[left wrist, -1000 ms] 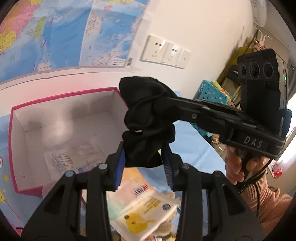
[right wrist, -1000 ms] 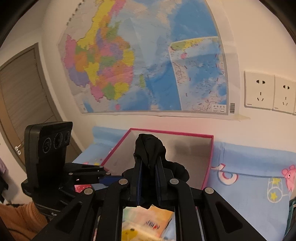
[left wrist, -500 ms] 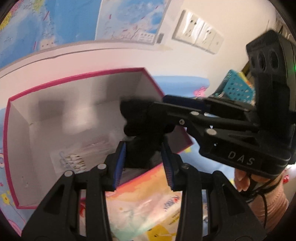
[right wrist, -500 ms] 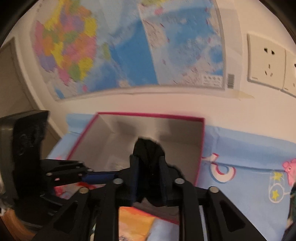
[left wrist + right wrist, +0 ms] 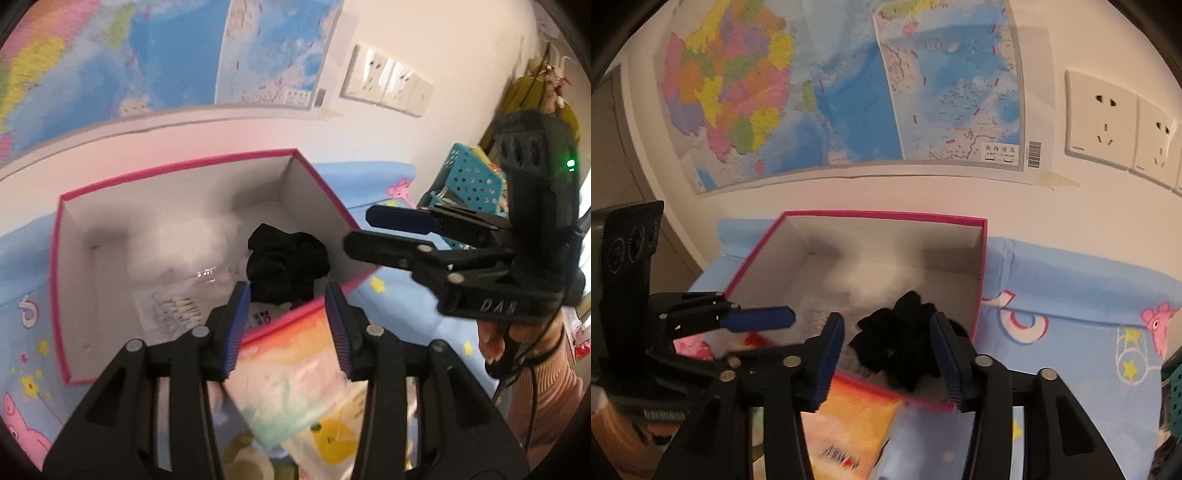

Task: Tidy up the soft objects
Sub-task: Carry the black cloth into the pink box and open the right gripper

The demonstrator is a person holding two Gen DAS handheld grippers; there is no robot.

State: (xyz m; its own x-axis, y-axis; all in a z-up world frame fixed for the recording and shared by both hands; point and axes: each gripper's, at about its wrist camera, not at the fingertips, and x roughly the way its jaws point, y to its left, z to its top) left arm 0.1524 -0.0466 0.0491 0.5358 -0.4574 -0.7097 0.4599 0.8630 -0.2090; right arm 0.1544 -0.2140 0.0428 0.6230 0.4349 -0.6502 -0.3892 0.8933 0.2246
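Released since before, black scrunchie lies in pink box; both tongs gape

Both wrist cameras look down from close above the front of the pink box, facing the wall map. Each sees the other gripper.

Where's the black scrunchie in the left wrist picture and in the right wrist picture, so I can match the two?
Left wrist: the black scrunchie sits just above centre, inside the box near its right wall, beyond the open left gripper.
Right wrist: the black scrunchie lies below centre, between the open right gripper's fingers, at the box's near edge.
Shared landmark: the pink-rimmed box.
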